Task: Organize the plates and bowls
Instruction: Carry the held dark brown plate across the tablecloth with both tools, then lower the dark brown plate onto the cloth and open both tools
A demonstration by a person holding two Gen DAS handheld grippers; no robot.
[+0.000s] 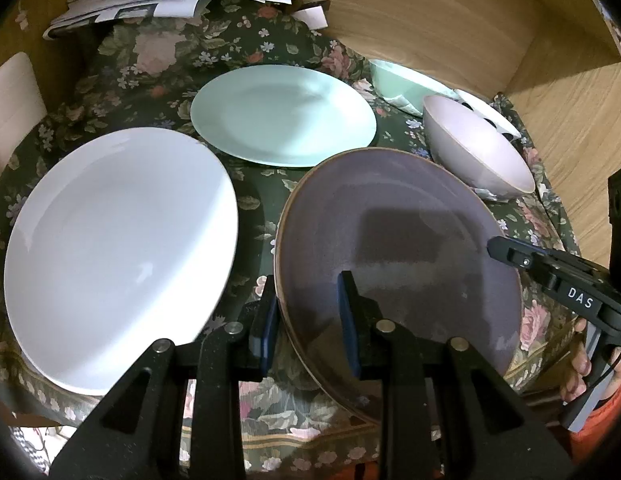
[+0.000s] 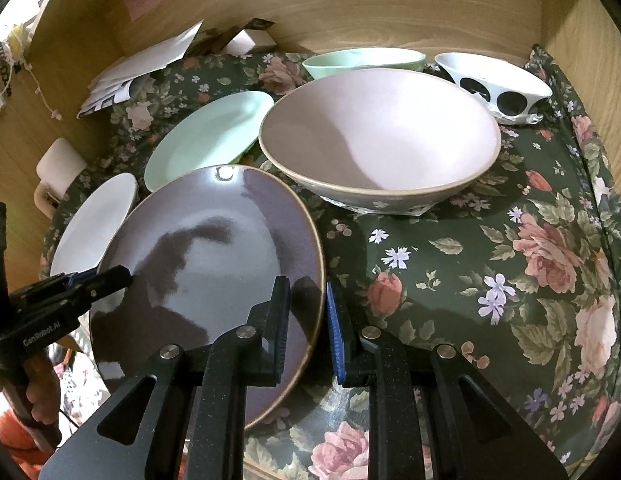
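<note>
Glossy purple plate (image 1: 398, 248) (round, tan-rimmed), gripped by both grippers' fingers (image 1: 266, 320), floral cloth (image 2: 490, 280).

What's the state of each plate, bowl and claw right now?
purple plate: tilted, rim pinched by both claws
left claw: shut on purple plate's rim
right claw: shut on purple plate's opposite rim
white plate: flat on the floral cloth, empty
green plate: flat, empty
pink bowl: upright, empty
green bowl: upright
spotted bowl: upright
</note>
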